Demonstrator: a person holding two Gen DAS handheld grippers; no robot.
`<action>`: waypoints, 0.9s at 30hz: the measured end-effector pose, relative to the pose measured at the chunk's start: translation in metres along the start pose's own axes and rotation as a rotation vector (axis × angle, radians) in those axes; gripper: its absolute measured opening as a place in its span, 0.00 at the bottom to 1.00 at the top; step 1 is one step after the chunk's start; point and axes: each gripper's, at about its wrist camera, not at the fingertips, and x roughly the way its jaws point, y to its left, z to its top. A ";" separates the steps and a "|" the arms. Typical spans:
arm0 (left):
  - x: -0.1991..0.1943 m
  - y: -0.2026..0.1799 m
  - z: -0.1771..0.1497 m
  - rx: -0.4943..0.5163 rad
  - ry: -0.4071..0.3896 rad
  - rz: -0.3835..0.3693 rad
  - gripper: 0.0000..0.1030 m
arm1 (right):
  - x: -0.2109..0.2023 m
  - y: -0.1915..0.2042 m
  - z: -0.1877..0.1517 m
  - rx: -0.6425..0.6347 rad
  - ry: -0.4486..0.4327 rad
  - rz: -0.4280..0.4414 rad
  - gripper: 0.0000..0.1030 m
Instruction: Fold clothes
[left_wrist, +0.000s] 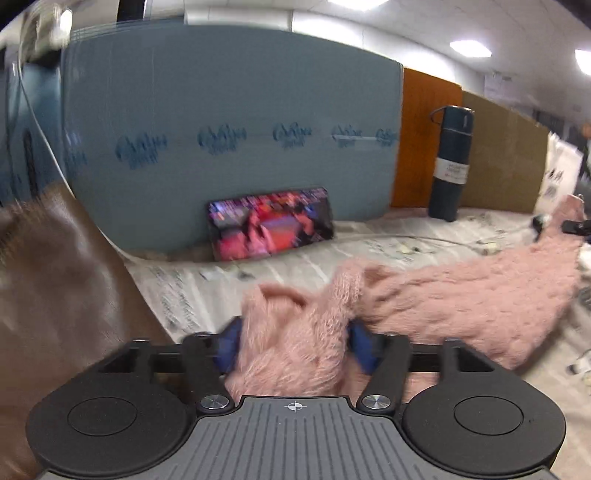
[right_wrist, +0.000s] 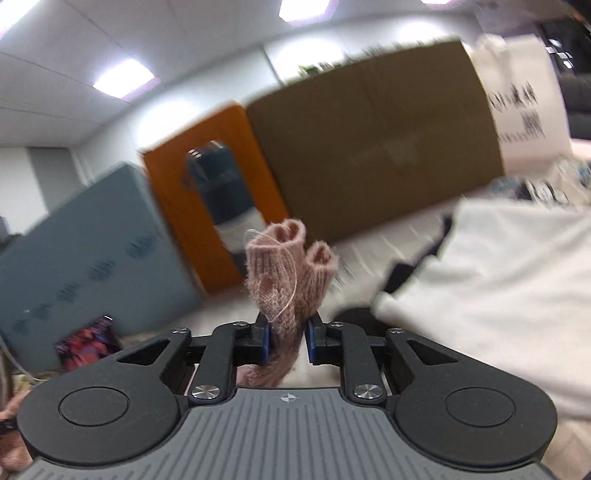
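Observation:
A fuzzy pink knitted sweater stretches across the newspaper-covered table from lower middle to far right in the left wrist view. My left gripper is shut on a bunched thick part of it, blue pads pressed on both sides. The far end rises toward the other gripper at the right edge. In the right wrist view my right gripper is shut on the sweater's ribbed edge, which sticks up above the fingers with a loose thread hanging.
A phone with a lit screen leans on a blue-grey panel. A dark flask stands before orange and cardboard panels. Brown cloth is at left. A white cloth lies right of my right gripper.

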 end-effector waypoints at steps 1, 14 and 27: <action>-0.002 -0.002 0.002 0.025 -0.015 0.028 0.82 | 0.001 0.000 -0.002 -0.011 -0.009 -0.062 0.23; 0.022 -0.029 0.013 0.164 0.041 -0.200 0.46 | -0.022 -0.021 -0.006 0.073 -0.198 -0.210 0.67; -0.061 -0.059 -0.020 0.234 -0.199 -0.263 0.16 | -0.006 0.086 -0.024 -0.476 0.119 0.411 0.89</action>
